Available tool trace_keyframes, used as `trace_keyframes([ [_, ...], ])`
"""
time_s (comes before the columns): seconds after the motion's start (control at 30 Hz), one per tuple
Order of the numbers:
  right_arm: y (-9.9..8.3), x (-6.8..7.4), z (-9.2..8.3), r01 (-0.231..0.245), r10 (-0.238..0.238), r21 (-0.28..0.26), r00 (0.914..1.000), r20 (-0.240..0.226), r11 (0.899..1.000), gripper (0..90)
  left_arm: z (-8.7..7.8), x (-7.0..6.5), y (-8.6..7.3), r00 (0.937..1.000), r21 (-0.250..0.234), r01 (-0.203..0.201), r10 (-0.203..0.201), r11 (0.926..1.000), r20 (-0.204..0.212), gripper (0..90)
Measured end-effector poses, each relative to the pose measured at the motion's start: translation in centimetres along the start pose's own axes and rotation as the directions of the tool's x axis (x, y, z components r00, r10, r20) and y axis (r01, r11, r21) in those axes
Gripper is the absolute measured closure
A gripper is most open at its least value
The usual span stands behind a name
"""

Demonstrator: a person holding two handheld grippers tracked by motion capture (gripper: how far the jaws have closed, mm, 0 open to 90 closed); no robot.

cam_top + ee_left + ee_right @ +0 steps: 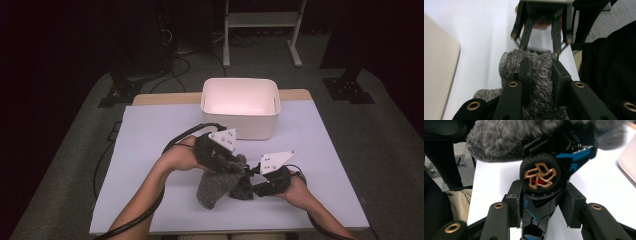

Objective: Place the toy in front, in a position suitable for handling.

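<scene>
While the white bin [240,107] stands empty beyond, left gripper [541,75] is clenched on grey fuzzy sock [539,65]; right gripper [541,207] clamps black toy car [541,177], part-covered by sock, above table [150,130]. Separation apparently unfinished; binning outstanding.

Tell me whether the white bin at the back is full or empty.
Empty, as far as the high view shows: the white bin shows bare inner walls and floor, though its near wall hides part of the bottom.

A lab-like recording room: dark surroundings, floor cables [172,70], a metal stand [262,30], one lit white-covered table [150,150].
</scene>
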State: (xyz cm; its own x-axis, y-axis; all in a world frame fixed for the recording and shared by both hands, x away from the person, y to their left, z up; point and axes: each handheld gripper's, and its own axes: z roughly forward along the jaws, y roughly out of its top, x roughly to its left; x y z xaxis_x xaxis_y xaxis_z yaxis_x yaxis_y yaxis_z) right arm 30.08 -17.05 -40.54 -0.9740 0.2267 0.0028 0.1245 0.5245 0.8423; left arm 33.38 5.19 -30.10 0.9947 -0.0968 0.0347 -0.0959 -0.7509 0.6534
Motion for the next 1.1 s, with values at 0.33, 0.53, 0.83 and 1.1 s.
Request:
trace_keyframes([
  [0.33, 0.2, 0.0, 0.2, -0.002, 0.002, 0.004, 1.0000, -0.001, 1.000, 55.7, -0.2, -0.1, -0.9, 0.9997, -0.017, 0.022, -0.022, 0.9996, 0.007, 73.1],
  [0.53, 0.4, 0.2, 0.7, 0.005, -0.005, 0.000, 1.0000, -0.001, 1.000, 55.6, 0.8, -0.2, 1.5, 0.9988, -0.023, -0.036, 0.036, 0.9991, 0.033, 73.1],
  [0.83, 0.1, 0.1, 0.3, 0.003, -0.003, 0.001, 1.0000, 0.003, 1.000, 55.7, 1.7, 0.3, 1.9, 0.9987, -0.029, -0.021, 0.023, 0.9993, 0.046, 72.7],
  [1.1, 0.0, 0.1, -0.1, -0.001, 0.001, 0.006, 0.9999, 0.012, 1.000, 55.7, 0.4, 0.4, 0.2, 0.9996, -0.029, 0.019, -0.018, 0.9994, 0.021, 71.9],
])
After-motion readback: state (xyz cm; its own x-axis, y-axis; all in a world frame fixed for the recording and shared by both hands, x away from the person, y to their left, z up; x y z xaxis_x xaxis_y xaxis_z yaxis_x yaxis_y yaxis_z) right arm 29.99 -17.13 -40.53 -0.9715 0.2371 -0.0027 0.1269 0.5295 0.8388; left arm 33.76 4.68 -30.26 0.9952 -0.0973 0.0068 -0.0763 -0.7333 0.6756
